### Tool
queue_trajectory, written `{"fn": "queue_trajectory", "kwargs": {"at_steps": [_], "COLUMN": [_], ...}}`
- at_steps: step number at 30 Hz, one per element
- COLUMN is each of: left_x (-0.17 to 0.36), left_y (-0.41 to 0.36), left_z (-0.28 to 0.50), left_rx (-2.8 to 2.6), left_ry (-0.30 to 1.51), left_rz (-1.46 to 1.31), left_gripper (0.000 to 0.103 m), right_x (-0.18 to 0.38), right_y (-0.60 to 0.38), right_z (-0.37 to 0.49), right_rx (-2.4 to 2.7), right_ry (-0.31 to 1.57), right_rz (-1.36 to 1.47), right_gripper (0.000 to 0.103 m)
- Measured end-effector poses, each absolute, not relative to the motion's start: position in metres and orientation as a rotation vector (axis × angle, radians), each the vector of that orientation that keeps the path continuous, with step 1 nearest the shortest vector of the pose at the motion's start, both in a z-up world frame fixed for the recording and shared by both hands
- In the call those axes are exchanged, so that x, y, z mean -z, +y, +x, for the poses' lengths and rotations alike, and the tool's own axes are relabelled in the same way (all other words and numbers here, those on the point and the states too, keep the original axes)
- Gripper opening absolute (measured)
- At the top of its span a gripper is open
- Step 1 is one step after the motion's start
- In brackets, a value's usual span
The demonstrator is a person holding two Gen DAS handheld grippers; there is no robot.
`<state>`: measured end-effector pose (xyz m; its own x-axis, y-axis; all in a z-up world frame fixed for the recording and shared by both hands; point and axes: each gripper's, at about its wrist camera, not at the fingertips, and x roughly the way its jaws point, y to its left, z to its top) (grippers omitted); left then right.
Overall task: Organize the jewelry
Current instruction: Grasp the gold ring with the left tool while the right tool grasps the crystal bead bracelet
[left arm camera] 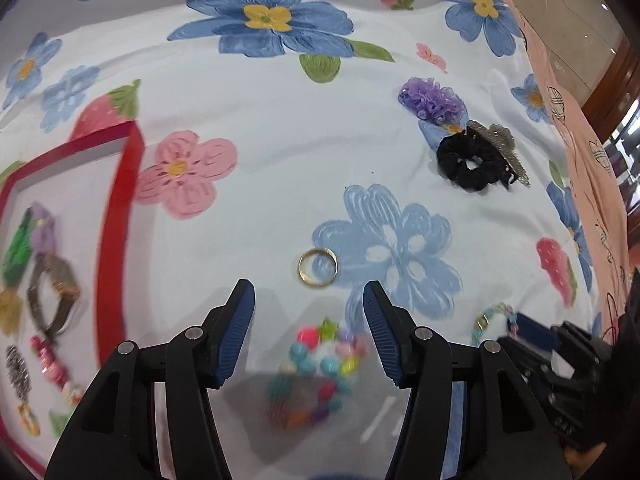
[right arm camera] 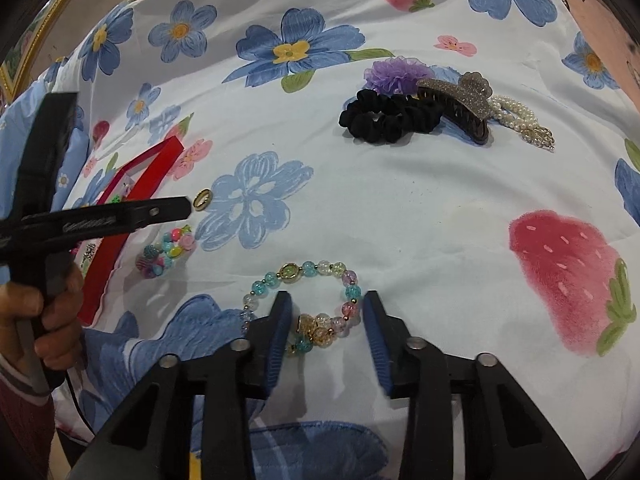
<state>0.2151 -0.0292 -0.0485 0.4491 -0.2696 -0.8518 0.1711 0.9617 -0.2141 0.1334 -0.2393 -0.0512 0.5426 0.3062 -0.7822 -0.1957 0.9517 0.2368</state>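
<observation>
My left gripper (left arm camera: 309, 300) is open above a bright multicoloured bead bracelet (left arm camera: 320, 368), which lies blurred between its jaws; the bracelet also shows in the right wrist view (right arm camera: 166, 254). A gold ring (left arm camera: 317, 268) lies just ahead on the cloth. The red-rimmed tray (left arm camera: 114, 240) at left holds several pieces, among them a watch (left arm camera: 54, 292). My right gripper (right arm camera: 325, 300) is open over a pastel glass-bead bracelet (right arm camera: 308, 304), its jaws straddling the near side. The left gripper appears at the left in the right wrist view (right arm camera: 96, 220).
A black scrunchie (right arm camera: 386, 118), purple flower clip (right arm camera: 394, 72), glittery claw clip (right arm camera: 460, 98) and pearl bracelet (right arm camera: 520, 118) lie in a group at the far right. The floral cloth (right arm camera: 400, 208) covers the surface. A peach cloth (left arm camera: 580, 128) borders it on the right.
</observation>
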Motion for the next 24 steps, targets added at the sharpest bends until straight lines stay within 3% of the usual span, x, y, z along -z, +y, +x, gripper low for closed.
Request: {"fn": "queue_trajectory", "kwargs": {"at_steps": [4,5,7,8,24], "left_x": [0.058,0.059,0.060,0.060,0.018], "left_y": [-0.035,-0.037,-0.038,-0.039,-0.016], "left_z": [0.226,0.227,0.229,0.229,0.176], "left_rx": [0.258,0.250,0.253,0.262,0.319], "left_ry": [1.070,1.065,1.056,1.056,0.965], "left_rz": [-0.088,-0.079,-0.071,-0.075,-0.148], "left_gripper": [0.052,0.047,0.023,0.021,0.021], "right_x": [0.053,0.054,0.054,0.053,0.010], "right_y": [-0.242,-0.243,-0.243,-0.244,-0.228], "right_z": [0.135,0.136,0.137,0.138,0.134], "right_rx": [-0.288,-0.291,-0.294,-0.298,-0.387], "right_ry": [0.945,0.944,0.942,0.938,0.841], "right_rz": [0.125,0.133,0.140,0.146,0.175], "right_gripper": [0.017,0.015,0.011,0.009,0.007]}}
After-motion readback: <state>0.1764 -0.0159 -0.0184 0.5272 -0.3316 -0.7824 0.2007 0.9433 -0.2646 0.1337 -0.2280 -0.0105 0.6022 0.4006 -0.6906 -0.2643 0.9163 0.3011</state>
